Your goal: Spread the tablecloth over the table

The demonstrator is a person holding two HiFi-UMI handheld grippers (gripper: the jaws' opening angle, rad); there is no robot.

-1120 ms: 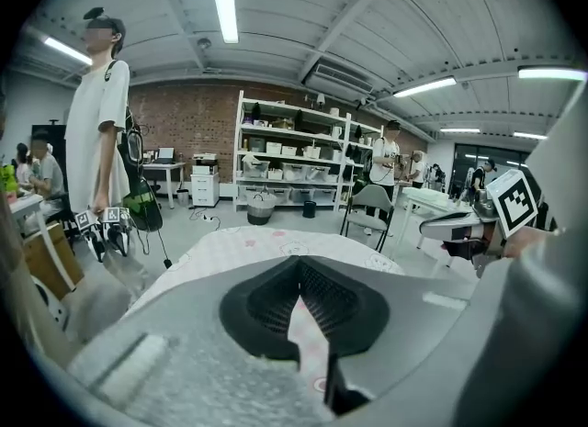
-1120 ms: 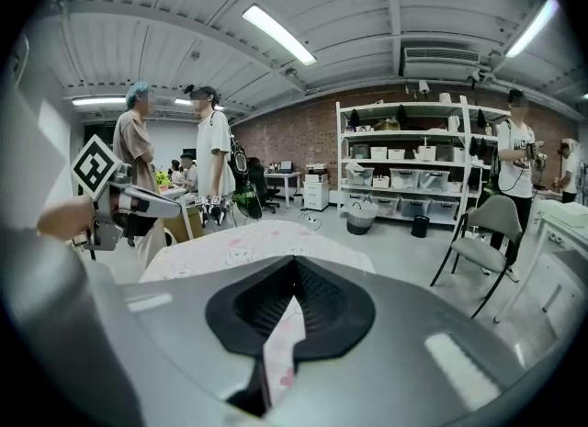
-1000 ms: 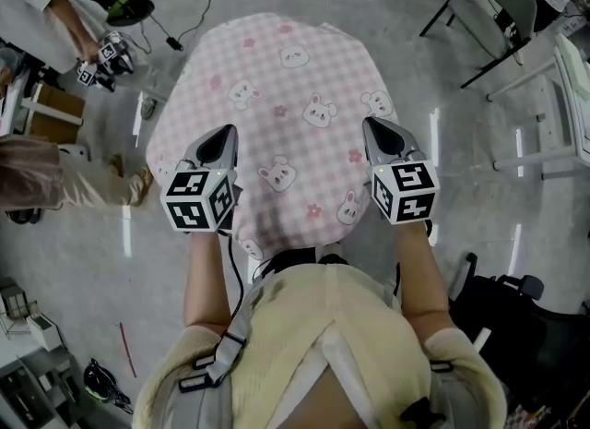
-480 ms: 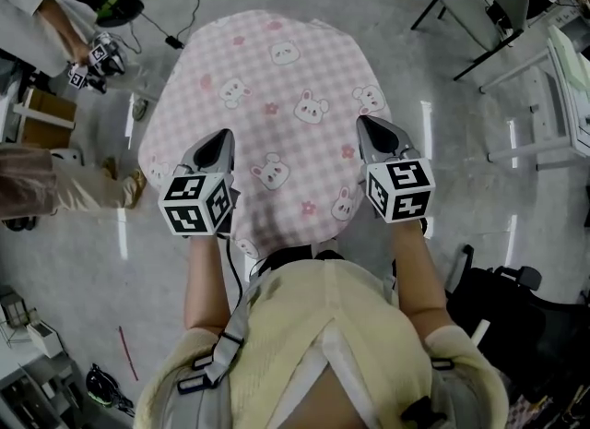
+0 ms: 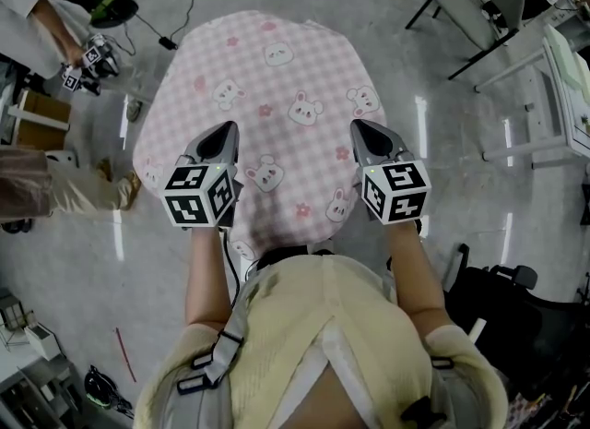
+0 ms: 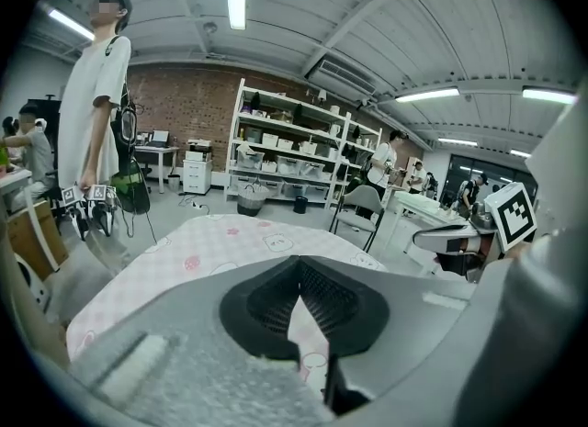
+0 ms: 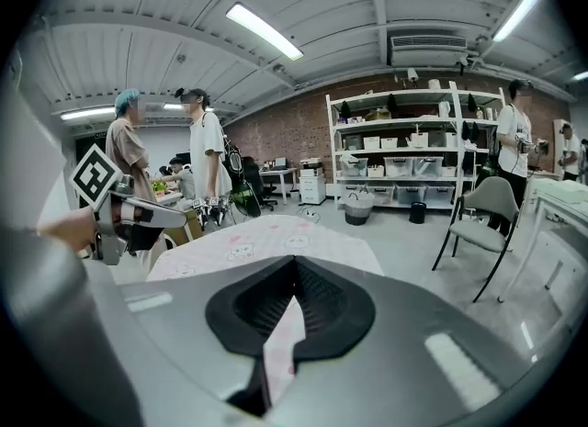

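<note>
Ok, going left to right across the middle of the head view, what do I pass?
Bystander's trouser leg → left gripper → middle of the tablecloth → right gripper → white table.

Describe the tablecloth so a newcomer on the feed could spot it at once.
Look at the grey floor; directly ahead of the person, a wide cloth is spread out. That tablecloth is pink-and-white check printed with cartoon animal faces and small flowers. It is the only patterned pink thing around, and the left gripper and right gripper are both shut on its near edge.
</note>
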